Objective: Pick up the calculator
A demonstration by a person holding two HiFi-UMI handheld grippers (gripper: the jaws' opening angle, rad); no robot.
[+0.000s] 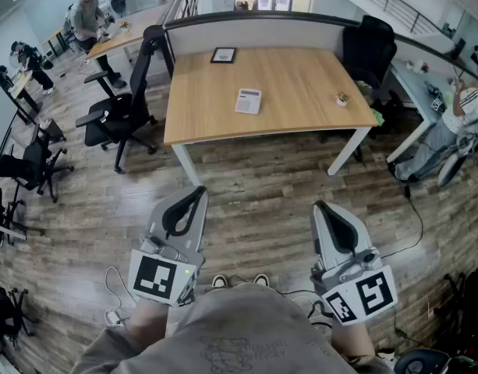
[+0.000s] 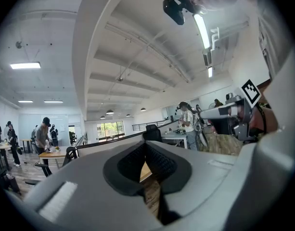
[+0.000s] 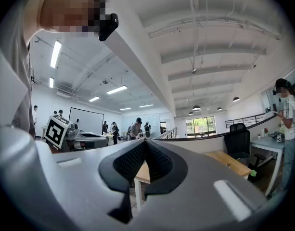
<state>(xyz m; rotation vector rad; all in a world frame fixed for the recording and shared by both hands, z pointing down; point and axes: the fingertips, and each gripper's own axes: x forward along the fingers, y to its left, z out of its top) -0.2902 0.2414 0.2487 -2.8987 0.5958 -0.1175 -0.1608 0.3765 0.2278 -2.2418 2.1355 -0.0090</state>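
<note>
The white calculator (image 1: pixel 249 100) lies flat near the middle of a wooden table (image 1: pixel 301 123), far ahead of both grippers. My left gripper (image 1: pixel 200 192) is held low over the wood floor, well short of the table, with its jaws shut and nothing between them; its own view shows the left gripper (image 2: pixel 146 144) with its tips touching. My right gripper (image 1: pixel 320 206) hangs level beside it, also shut and empty. The right gripper (image 3: pixel 145 142) points toward the table (image 3: pixel 229 161) in its own view. Neither gripper view shows the calculator.
A black framed tablet (image 1: pixel 223 54) lies at the table's far edge and a small object (image 1: pixel 342 99) near its right side. Black office chairs (image 1: pixel 118 111) stand left of the table, another chair (image 1: pixel 369 49) at the back right. Cables (image 1: pixel 414 201) run on the floor. People work at other desks.
</note>
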